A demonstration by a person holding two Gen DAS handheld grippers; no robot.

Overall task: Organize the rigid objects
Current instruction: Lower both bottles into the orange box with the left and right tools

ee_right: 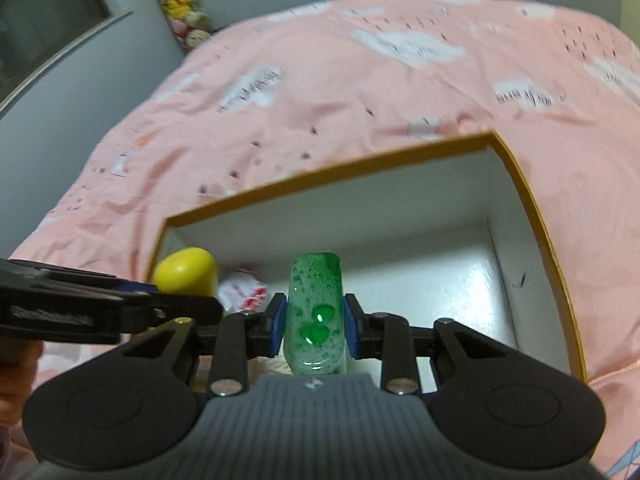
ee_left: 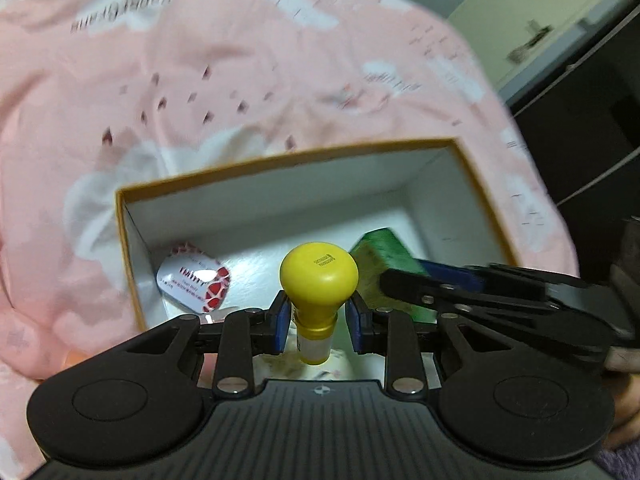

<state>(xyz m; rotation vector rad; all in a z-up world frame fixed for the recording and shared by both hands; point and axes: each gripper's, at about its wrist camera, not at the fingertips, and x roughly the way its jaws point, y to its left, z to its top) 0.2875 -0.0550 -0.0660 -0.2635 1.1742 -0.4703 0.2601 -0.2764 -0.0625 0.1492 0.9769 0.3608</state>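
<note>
Left gripper (ee_left: 319,322) clamped on neck of yellow-topped bottle (ee_left: 319,276), fingers (ee_left: 281,322) pinching just below the round cap – held over near edge of open box (ee_left: 280,158). Right gripper (ee_right: 314,326) closed tight on green block (ee_right: 316,312), upright btwn blue pads, also above the box interior. Red-and-white packet (ee_left: 196,284) lying on box floor, left corner. Box – white inside, tan rim – sitting on pink bedspread (ee_left: 240,80) w/ cloud print. Both grippers side by side, close together.
</note>
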